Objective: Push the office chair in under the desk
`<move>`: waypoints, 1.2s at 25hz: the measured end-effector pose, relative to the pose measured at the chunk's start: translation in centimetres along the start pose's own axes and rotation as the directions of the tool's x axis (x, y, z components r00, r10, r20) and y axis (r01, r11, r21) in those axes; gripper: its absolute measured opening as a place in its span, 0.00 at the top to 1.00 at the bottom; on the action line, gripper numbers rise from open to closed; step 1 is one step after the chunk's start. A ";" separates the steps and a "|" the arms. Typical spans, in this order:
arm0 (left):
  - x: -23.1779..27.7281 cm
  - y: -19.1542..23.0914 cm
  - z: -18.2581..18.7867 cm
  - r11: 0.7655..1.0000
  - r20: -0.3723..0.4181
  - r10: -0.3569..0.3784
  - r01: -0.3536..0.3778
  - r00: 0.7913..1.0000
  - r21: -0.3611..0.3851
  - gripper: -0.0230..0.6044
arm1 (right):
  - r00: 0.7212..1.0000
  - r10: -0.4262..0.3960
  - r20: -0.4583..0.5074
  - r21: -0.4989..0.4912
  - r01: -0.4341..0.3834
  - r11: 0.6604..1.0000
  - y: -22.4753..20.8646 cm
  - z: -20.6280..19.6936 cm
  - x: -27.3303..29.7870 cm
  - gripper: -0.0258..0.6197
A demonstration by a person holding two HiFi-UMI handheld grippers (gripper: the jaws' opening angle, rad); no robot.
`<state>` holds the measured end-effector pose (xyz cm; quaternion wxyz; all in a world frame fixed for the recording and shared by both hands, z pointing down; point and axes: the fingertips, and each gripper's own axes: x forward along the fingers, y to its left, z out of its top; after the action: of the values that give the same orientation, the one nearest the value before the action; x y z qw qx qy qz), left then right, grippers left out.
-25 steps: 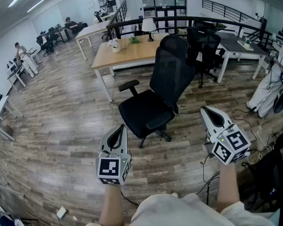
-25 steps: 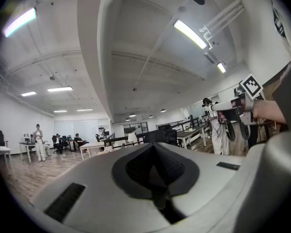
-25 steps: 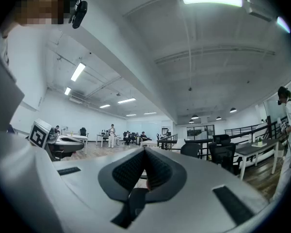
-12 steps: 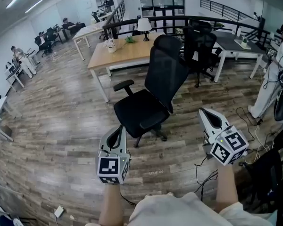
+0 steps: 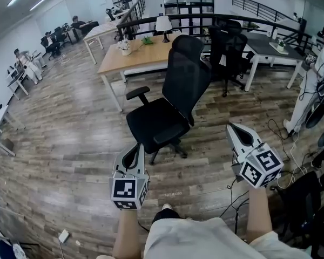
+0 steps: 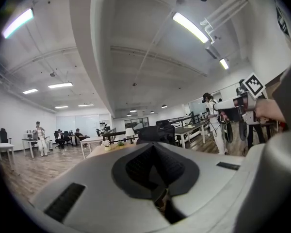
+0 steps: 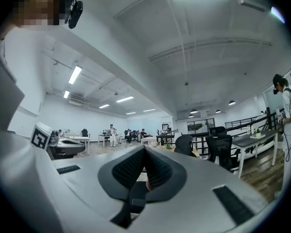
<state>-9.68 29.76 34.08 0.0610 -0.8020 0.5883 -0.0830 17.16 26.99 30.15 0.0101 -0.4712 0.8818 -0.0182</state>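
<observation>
Two clenched, empty claws, the left gripper (image 5: 134,151) and the right gripper (image 5: 235,131), hang short of the office chair (image 5: 167,107), which stands side-on on the floor off the near edge of the desk (image 5: 137,58); pressing evenly on its backrest (image 5: 186,77) should swing the seat (image 5: 151,124) toward that edge.

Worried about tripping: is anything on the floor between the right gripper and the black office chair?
No. The head view shows only bare wooden floor between the right gripper and the office chair.
</observation>
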 end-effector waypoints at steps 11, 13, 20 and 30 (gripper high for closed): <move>7.5 1.3 0.7 1.000 0.042 -0.014 0.013 0.999 0.023 0.93 | 0.998 -0.046 0.030 0.007 0.046 0.999 -5.4 -0.3 4.3 0.96; 10.0 1.8 0.6 1.000 0.049 -0.019 0.018 0.999 0.023 0.93 | 0.998 -0.056 0.033 0.002 0.056 0.998 -6.9 -0.2 5.9 0.96; 19.3 3.8 1.6 0.998 0.066 -0.056 0.053 0.996 0.035 0.93 | 0.997 -0.066 0.037 -0.020 0.067 0.998 -11.7 0.9 13.0 0.96; 30.8 6.3 1.9 0.992 0.066 -0.123 0.121 0.990 0.021 0.93 | 0.995 -0.099 -0.001 -0.038 0.099 0.994 -16.3 0.7 21.8 0.96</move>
<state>-6.13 -1.52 32.83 0.0823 -0.8383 0.5351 -0.0646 18.60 -0.21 30.10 -0.0012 -0.5143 0.8576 -0.0028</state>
